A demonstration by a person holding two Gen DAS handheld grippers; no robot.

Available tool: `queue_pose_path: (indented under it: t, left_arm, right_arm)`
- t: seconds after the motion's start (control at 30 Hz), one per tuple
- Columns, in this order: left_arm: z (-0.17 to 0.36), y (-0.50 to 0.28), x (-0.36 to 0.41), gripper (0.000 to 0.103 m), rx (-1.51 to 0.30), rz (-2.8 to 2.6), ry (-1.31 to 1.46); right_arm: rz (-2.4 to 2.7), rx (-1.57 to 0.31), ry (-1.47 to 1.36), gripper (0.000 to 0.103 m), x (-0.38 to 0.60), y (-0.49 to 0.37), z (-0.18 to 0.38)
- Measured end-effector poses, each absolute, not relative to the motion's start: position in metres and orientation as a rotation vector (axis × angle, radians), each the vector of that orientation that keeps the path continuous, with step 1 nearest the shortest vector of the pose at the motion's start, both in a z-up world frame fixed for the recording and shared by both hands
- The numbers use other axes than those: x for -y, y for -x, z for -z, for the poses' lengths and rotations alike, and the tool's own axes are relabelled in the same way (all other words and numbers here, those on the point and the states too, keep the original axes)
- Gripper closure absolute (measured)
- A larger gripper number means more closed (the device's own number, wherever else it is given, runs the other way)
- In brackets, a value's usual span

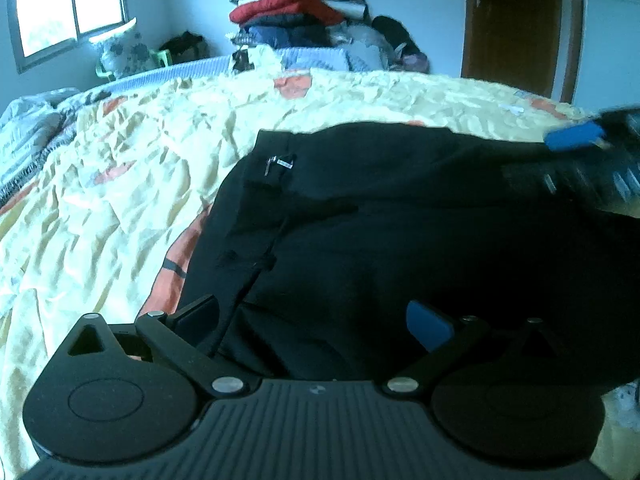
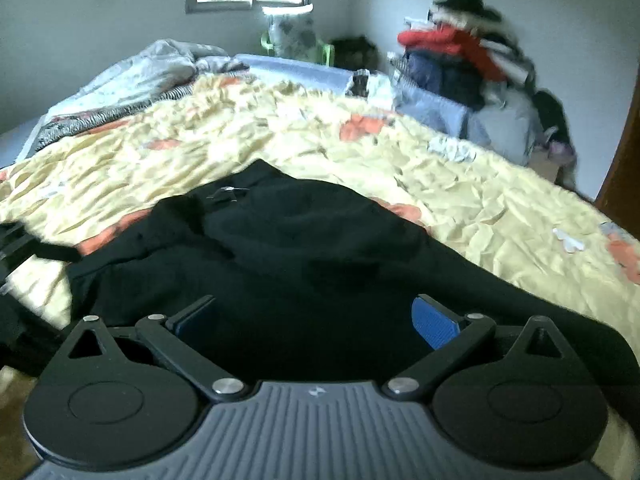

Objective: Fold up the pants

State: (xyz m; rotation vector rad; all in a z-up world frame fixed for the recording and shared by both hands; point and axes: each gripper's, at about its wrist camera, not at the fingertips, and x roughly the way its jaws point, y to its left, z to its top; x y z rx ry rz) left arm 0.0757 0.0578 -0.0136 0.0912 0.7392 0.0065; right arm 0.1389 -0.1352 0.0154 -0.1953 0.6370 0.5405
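Black pants (image 1: 400, 220) lie on the yellow bedspread (image 1: 120, 168), waistband with a metal clasp (image 1: 276, 164) at the far end. My left gripper (image 1: 316, 320) is open, its fingers wide apart low over the near part of the pants. My right gripper (image 2: 316, 320) is open too, over the black pants (image 2: 304, 248) near their near end. In the left wrist view the right gripper (image 1: 588, 152) shows blurred at the right edge above the pants. In the right wrist view part of the left gripper (image 2: 24, 248) shows at the left edge.
The bedspread (image 2: 460, 184) is crumpled, with orange patches. A rumpled blanket (image 2: 132, 80) lies at the bed's far left. A pile of clothes (image 1: 296, 20) stands behind the bed, a wooden door (image 1: 516, 24) to its right, a window (image 1: 68, 0) to the left.
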Motion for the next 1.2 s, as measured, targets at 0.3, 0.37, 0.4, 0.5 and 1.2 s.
queue_pose_path:
  t: [0.3, 0.37, 0.4, 0.5, 1.2]
  left_arm:
    - [0.014, -0.106, -0.079, 0.001, -0.78, -0.078, -0.077]
    - [0.012, -0.117, -0.085, 0.001, -0.797, -0.082, -0.052]
    - [0.01, -0.122, -0.088, 0.001, -0.801, -0.084, -0.039]
    - [0.002, -0.139, -0.094, 0.001, -0.801, -0.09, -0.004]
    - [-0.017, -0.296, -0.126, 0.003, -0.931, 0.042, 0.639]
  right_arm:
    - [-0.496, -0.734, 0.211, 0.0, 0.128, -0.27, 0.0]
    - [-0.507, -0.752, 0.244, 0.0, 0.122, -0.289, 0.009]
    - [-0.531, -0.762, 0.258, 0.0, 0.119, -0.298, 0.013]
    - [-0.616, -0.801, 0.277, 0.0, 0.113, -0.316, 0.025]
    - [-0.732, -0.35, 0.882, 0.095, 0.071, -0.16, 0.006]
